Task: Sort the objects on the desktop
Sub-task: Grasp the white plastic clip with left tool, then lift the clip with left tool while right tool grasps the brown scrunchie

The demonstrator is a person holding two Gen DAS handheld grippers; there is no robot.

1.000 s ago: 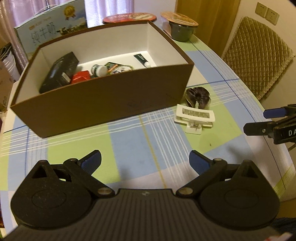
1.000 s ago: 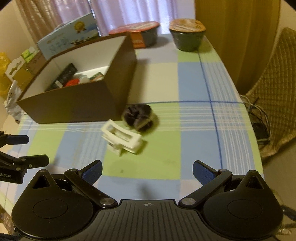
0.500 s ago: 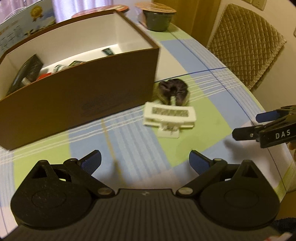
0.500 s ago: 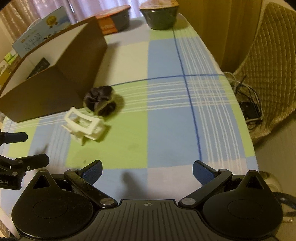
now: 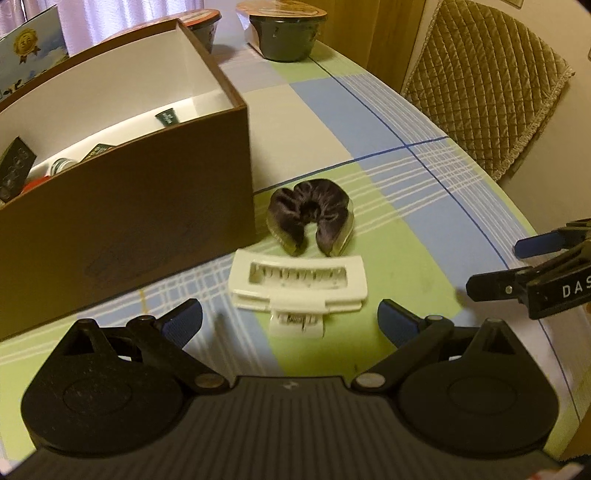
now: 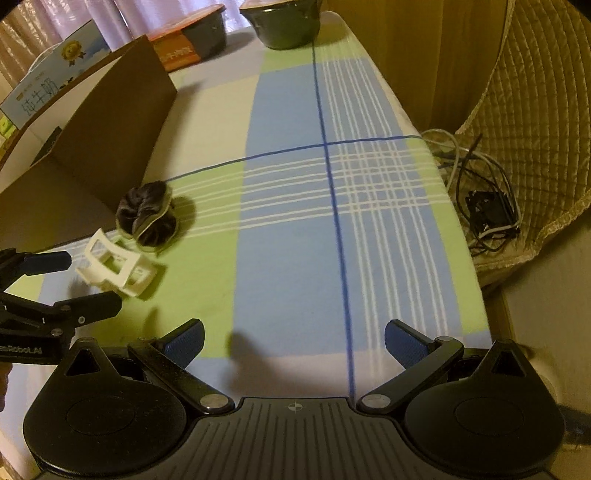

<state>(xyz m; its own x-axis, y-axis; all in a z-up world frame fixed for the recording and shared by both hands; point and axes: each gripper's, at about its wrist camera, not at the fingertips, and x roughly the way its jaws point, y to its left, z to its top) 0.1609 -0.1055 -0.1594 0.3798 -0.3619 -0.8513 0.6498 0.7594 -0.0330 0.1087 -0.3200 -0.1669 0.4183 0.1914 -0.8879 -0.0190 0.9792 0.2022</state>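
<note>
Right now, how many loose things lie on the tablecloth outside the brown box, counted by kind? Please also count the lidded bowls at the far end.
White hair claw clip: 1
Dark scrunchie: 1
Lidded bowls: 2, one dark green and one partly hidden behind the brown box
Total: 4

Desktop count, my two tongs aside.
I count one brown box (image 5: 140,206), one white hair claw (image 5: 299,286), one dark scrunchie (image 5: 310,218), two lidded bowls (image 5: 286,33).
</note>
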